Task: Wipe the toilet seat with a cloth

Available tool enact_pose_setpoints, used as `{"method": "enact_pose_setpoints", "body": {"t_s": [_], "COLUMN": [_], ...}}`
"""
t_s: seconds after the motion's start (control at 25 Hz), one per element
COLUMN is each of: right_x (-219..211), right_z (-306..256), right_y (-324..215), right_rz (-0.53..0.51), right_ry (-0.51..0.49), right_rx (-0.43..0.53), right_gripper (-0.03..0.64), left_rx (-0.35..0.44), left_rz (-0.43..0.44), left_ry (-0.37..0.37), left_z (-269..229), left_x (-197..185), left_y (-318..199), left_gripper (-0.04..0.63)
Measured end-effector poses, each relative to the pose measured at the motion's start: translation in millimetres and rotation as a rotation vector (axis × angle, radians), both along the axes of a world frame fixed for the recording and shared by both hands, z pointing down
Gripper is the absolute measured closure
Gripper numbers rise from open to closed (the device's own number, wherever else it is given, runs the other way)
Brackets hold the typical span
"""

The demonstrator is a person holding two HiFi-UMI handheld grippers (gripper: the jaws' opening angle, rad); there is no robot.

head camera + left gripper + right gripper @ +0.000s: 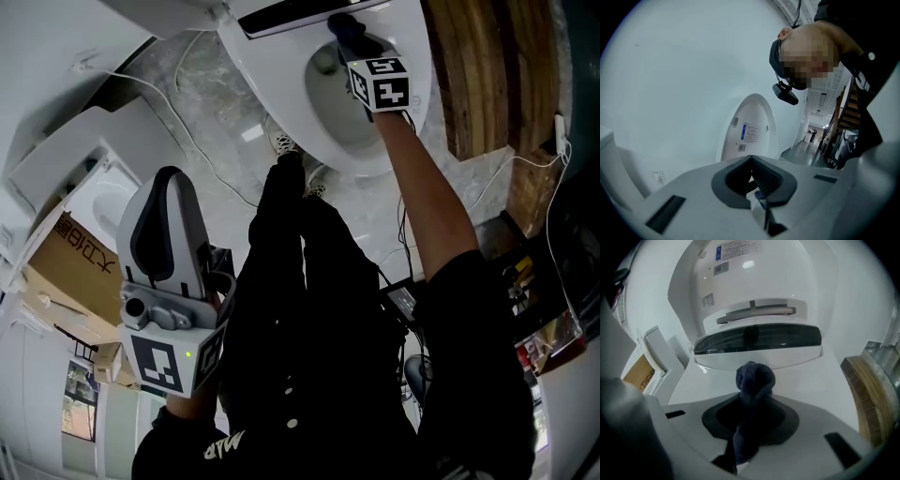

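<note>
Head view only: the person's black-clad legs and pale shoes (286,145) on the grey marbled floor (202,84). The right forearm reaches to the white toilet seat (417,103). The left gripper (169,187) is close to the body, well apart from the toilet.
Right gripper view only: the printed labels on the raised white lid (754,282), and the full width of the glossy black strip (757,338) behind the seat.
Left gripper view only: a bright corridor (811,140) beside the lid, and a black head-worn camera (786,93).
Right gripper (752,399): jaws clamped on the dark blue cloth (754,378).
Left gripper jaws: the pads meet at their tips, with nothing between them.
Cloth position: at the rear of the seat, just in front of the black strip.
Hidden or cut off: in the head view the marker cube (380,82) covers the right gripper's jaws, and the lid runs off the top edge. No view settles whether the cloth presses on the seat.
Cloth appearance: navy with a ribbed weave. It is bunched into a rounded knob beyond the jaw tips, and a twisted tail trails back between the pads.
</note>
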State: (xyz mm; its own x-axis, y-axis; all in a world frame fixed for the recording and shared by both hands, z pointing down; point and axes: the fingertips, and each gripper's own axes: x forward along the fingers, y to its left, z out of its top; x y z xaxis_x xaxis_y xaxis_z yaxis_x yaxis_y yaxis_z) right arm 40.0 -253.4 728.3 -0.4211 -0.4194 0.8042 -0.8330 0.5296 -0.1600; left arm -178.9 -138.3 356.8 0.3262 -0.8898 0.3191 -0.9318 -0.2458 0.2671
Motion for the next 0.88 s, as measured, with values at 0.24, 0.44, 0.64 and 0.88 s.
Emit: {"method": "enact_pose_setpoints", "body": {"t_s": [0.24, 0.44, 0.64, 0.88], "right_x": [7.0, 5.2, 0.6, 33.1], "right_z": [-1.0, -6.5, -45.8, -114.4], "right_y": [-4.0, -3.5, 8.1, 37.0], "right_rz": [0.015, 0.012, -0.12, -0.163], "right_ry": [-0.01, -0.065, -0.163, -0.236], "right_rx": [-0.012, -0.047, 0.021, 0.122], "right_gripper": [0.531, 0.531, 0.529, 0.529], "left_rx": [-0.01, 0.005, 0.03, 0.068], "left_rz": [-0.029, -0.033, -0.019, -0.015], "left_ry": [0.019, 0.025, 0.021, 0.017], "left_z": [1.5, -6.2, -20.0, -42.7], "left_x": [0.5, 8.6, 16.9, 29.0], "left_y": [-2.7, -3.8, 0.0, 9.8], "left_gripper": [0.588, 0.588, 0.588, 0.588]}}
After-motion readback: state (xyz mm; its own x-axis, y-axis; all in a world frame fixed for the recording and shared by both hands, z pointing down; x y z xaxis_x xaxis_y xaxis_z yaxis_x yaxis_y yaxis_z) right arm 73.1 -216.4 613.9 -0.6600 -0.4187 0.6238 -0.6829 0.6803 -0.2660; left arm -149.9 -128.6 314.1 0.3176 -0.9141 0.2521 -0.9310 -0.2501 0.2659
